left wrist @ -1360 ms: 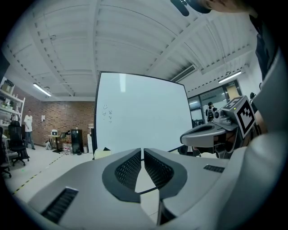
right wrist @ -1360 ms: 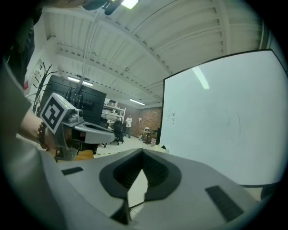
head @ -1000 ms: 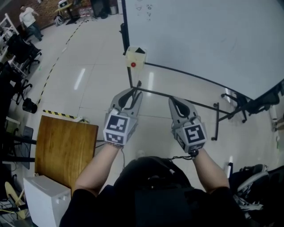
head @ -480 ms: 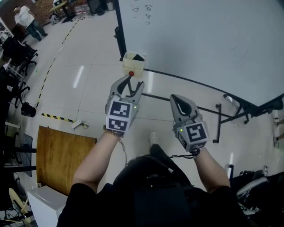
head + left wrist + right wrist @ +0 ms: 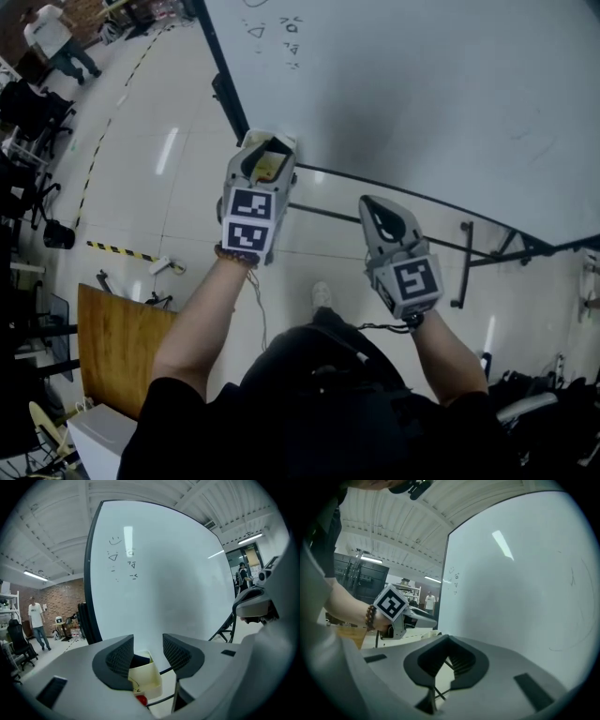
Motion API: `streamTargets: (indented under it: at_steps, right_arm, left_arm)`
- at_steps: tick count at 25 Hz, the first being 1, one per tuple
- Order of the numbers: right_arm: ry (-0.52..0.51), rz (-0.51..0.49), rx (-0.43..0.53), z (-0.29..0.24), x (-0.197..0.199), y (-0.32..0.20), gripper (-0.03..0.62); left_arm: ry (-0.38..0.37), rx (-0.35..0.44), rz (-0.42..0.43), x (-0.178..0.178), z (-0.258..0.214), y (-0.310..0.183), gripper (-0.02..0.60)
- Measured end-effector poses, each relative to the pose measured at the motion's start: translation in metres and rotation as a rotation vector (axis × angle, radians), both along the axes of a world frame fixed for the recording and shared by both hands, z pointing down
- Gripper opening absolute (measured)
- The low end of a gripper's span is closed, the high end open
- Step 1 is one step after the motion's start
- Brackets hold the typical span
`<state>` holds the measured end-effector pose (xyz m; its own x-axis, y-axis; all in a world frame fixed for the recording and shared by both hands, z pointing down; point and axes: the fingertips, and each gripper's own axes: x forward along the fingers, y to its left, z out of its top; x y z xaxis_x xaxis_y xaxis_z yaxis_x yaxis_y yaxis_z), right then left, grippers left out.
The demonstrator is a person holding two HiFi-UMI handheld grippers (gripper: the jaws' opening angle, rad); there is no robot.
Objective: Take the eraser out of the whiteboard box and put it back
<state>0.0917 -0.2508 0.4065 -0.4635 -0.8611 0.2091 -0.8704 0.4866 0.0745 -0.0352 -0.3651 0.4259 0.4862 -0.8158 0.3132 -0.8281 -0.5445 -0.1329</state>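
Observation:
The cream whiteboard box (image 5: 271,161) hangs at the lower left corner of the whiteboard. In the left gripper view the box (image 5: 144,680) holds a dark eraser (image 5: 138,661), and a red knob (image 5: 140,700) shows below it. My left gripper (image 5: 267,150) is open, and its jaws flank the box's top without pressing it. From its own camera the left gripper (image 5: 147,651) frames the box between the pads. My right gripper (image 5: 375,204) hangs further right, away from the box, with its tips together and nothing in them; its own view shows the right gripper (image 5: 450,641) aimed at the board.
The whiteboard (image 5: 441,84) fills the upper right, with small marks near its top left. Its black stand bars (image 5: 469,253) run along the floor. A wooden table (image 5: 117,347) sits lower left. Office chairs (image 5: 37,108) and a person (image 5: 52,37) are far left.
Both grippers moved forward toward the whiteboard. The left gripper's jaws spread apart and came up around the box. The right gripper stayed shut.

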Motion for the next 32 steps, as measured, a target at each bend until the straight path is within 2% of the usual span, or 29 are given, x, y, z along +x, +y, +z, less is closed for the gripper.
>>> streamTargets:
  at_steps: [7, 12, 22, 32]
  right_arm:
    - [-0.010, -0.005, -0.054, 0.023, 0.016, -0.038, 0.027]
    - [-0.018, -0.015, -0.071, 0.031, 0.019, -0.054, 0.026]
    - [-0.028, -0.046, -0.077, 0.036, 0.011, -0.069, 0.026]
    - [-0.027, -0.044, -0.079, 0.036, 0.007, -0.071, 0.026]
  left_arm:
    - [-0.031, -0.089, 0.037, 0.022, 0.036, -0.038, 0.190]
    - [-0.037, -0.165, 0.037, 0.024, 0.055, -0.052, 0.190]
    - [-0.091, -0.220, -0.046, -0.004, 0.074, -0.066, 0.190]
    - [-0.122, -0.268, -0.046, -0.003, 0.085, -0.075, 0.190]
